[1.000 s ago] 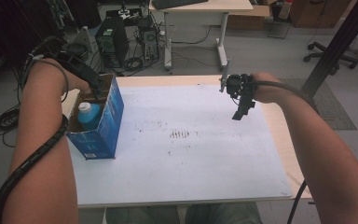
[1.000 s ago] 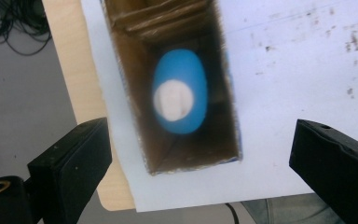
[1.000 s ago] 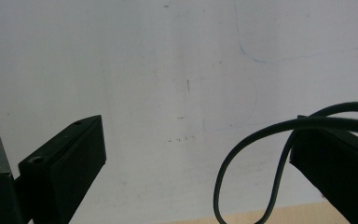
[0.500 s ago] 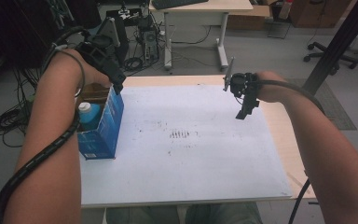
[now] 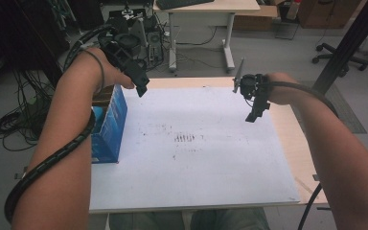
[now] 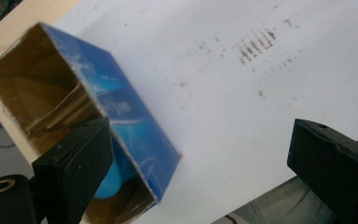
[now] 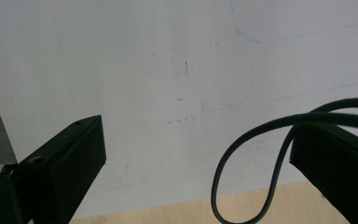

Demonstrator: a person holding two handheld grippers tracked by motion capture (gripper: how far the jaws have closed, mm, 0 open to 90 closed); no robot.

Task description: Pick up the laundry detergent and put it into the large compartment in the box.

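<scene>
A blue cardboard box (image 5: 110, 122) with an open top stands at the left edge of the white board (image 5: 196, 163). In the left gripper view the box (image 6: 135, 126) lies below the jaws, and a light blue rounded thing (image 6: 109, 184) sits inside it. My left gripper (image 5: 141, 88) hangs in the air over the box's far right corner, open and empty (image 6: 196, 172). My right gripper (image 5: 255, 114) hovers above the board's far right part, jaws wide apart (image 7: 196, 168), with its own cable (image 7: 261, 135) looping in front of them.
Smudged marks (image 5: 187, 139) dot the board's middle. The wooden table (image 5: 297, 139) shows along the right side. Behind the table are a desk (image 5: 206, 9), computer gear (image 5: 129, 33) and floor cables (image 5: 14, 120). A black post (image 5: 345, 48) rises at far right.
My left gripper has lifted away from the box's open top and swung right, toward the board. The right gripper has stayed almost where it was.
</scene>
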